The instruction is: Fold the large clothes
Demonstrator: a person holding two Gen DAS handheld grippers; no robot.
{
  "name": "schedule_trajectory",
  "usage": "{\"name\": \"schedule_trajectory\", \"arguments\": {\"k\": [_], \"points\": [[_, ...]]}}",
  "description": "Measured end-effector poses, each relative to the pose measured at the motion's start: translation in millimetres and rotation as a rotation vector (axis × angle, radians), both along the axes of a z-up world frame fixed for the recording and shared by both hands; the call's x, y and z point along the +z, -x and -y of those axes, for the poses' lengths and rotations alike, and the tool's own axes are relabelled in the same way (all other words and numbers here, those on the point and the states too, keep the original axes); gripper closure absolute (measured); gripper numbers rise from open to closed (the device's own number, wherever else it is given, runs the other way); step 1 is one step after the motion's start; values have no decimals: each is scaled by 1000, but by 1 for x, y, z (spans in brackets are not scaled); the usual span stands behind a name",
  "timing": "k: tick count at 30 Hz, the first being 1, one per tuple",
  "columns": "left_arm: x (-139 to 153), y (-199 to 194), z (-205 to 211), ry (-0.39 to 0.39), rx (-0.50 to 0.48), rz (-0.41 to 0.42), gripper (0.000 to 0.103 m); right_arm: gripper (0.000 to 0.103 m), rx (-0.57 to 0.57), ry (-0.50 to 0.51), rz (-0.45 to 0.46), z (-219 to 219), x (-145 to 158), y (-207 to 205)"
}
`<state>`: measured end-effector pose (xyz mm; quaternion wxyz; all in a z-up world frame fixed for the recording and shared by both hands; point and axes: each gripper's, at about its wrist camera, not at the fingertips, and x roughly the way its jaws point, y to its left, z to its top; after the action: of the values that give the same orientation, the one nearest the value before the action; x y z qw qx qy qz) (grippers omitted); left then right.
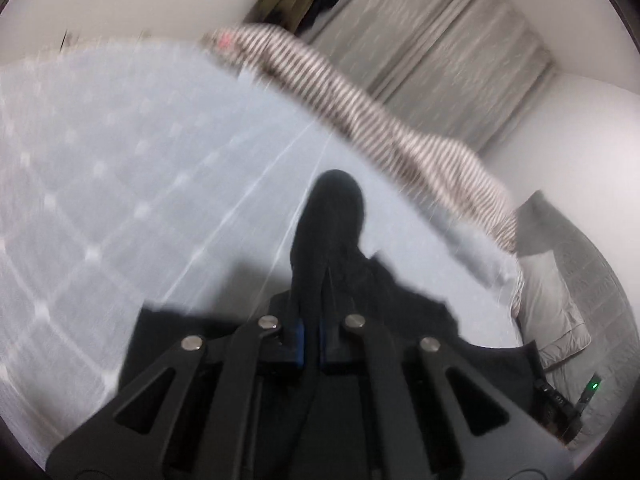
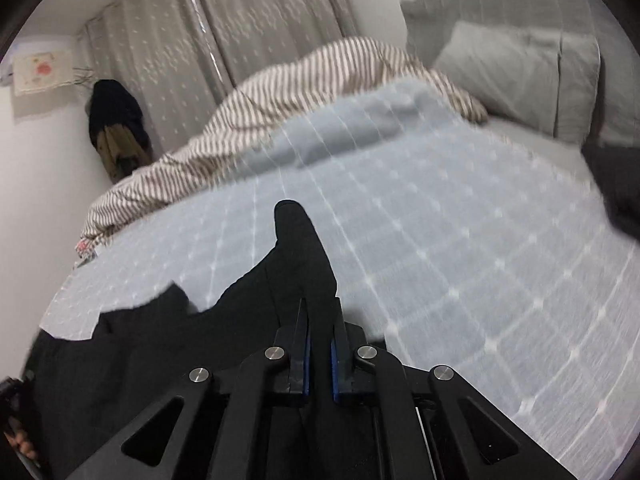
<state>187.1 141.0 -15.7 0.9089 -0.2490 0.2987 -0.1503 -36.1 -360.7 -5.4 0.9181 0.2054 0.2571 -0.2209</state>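
A large black garment point(image 1: 340, 232) is pinched in my left gripper point(image 1: 314, 280), whose jaws are shut on a bunched fold that sticks up past the tips. The cloth hangs off to the right above the light blue bedspread point(image 1: 140, 184). In the right wrist view the same black garment point(image 2: 298, 248) is pinched in my right gripper point(image 2: 320, 316), jaws shut on it. The cloth trails down and left over the bedspread point(image 2: 460, 240). Both views are motion-blurred.
A brown-and-white striped duvet point(image 1: 360, 108) point(image 2: 280, 96) is bunched along the far side of the bed. Grey pillows point(image 2: 520, 76) point(image 1: 560, 300) lie at the head. Grey curtains point(image 2: 248, 20) and dark clothes point(image 2: 116, 128) hanging on the wall stand behind.
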Motion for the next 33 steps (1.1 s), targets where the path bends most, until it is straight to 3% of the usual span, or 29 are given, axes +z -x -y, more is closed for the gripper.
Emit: {"name": "schedule_trajectory", "arguments": {"k": [4, 6, 8, 13, 14, 16, 19, 20, 23, 24, 25, 27, 29, 31, 33], "points": [[28, -12, 2, -77, 32, 110, 98, 97, 0, 42, 60, 12, 22, -16], [25, -27, 1, -107, 71, 105, 97, 97, -1, 38, 53, 19, 20, -34], [11, -46, 3, -136, 87, 54, 97, 97, 1, 22, 12, 25, 4, -60], [-70, -87, 8, -254, 83, -254, 95, 89, -6, -100, -192, 51, -72, -99], [-75, -88, 6, -246, 89, -276, 93, 88, -36, -171, -230, 62, -88, -101], [-70, -87, -1, -232, 123, -286, 86, 83, -117, -273, -225, 83, -99, -89], [-44, -81, 2, -288, 167, -242, 81, 77, -237, -269, -220, 95, -87, -72], [-40, -80, 4, -285, 163, -229, 78, 77, -219, -259, -202, 92, -79, -71], [-25, -74, 25, -256, 104, -167, 52, 76, -124, -186, -190, 60, -58, -87], [-23, -75, 39, -254, 75, -148, 49, 73, -63, -150, -195, 37, -52, -100], [-24, -81, 47, -255, 54, -147, 48, 72, -3, -137, -199, 20, -51, -113], [-41, -93, 65, -270, 19, -192, 48, 57, 135, -145, -204, -12, -57, -136], [-64, -106, 68, -326, 18, -264, 48, 56, 225, -152, -236, -31, -72, -153], [-79, -112, 55, -345, 29, -317, 52, 56, 194, -154, -267, -18, -86, -156], [-78, -110, 37, -313, 44, -312, 57, 59, 167, -297, -175, 18, -97, -135]]}}
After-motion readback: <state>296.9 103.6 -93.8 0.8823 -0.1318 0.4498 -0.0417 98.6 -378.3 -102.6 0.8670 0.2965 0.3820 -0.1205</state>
